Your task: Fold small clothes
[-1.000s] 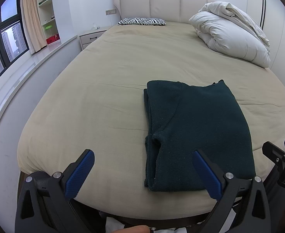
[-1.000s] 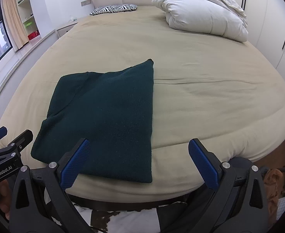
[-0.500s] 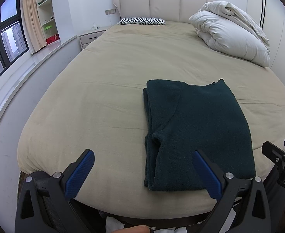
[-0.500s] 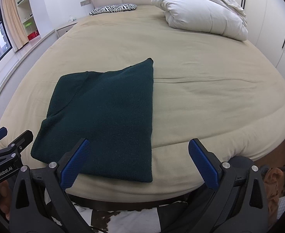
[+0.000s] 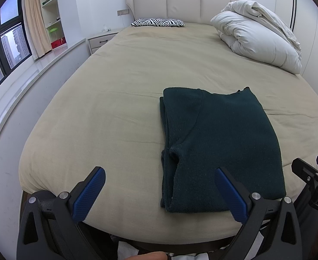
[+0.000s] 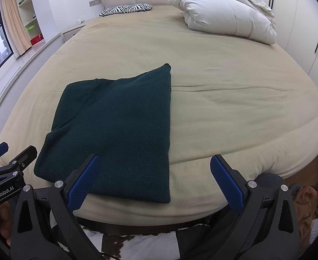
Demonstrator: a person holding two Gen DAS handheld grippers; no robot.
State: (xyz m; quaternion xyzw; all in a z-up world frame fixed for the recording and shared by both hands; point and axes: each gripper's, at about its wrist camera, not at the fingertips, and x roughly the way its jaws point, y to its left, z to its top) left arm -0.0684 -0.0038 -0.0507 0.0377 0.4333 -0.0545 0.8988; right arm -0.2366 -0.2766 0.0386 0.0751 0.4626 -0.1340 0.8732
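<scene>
While the wide bed with its beige sheet (image 5: 120, 99) fills most of both views, everything else can be placed against it. At the bed's head stands a cream padded headboard (image 5: 182, 4), and on the bed's far right side, near that head, lies a bulky white rolled duvet (image 5: 258, 36). Close to the bed's foot edge, right of the middle, rests the dark green knitted garment (image 5: 219, 149), folded into a flat rectangle with its layered edges showing on its left side. A small zebra-striped pillow (image 5: 157, 22) sits at the head of the bed, just in front of the headboard. Just off the foot of the bed, the left claw (image 5: 157, 192) hangs with its blue-padded fingers spread wide and nothing between them; the right claw (image 6: 155, 181) is likewise wide open and empty, its left pad over the garment's near edge.
</scene>
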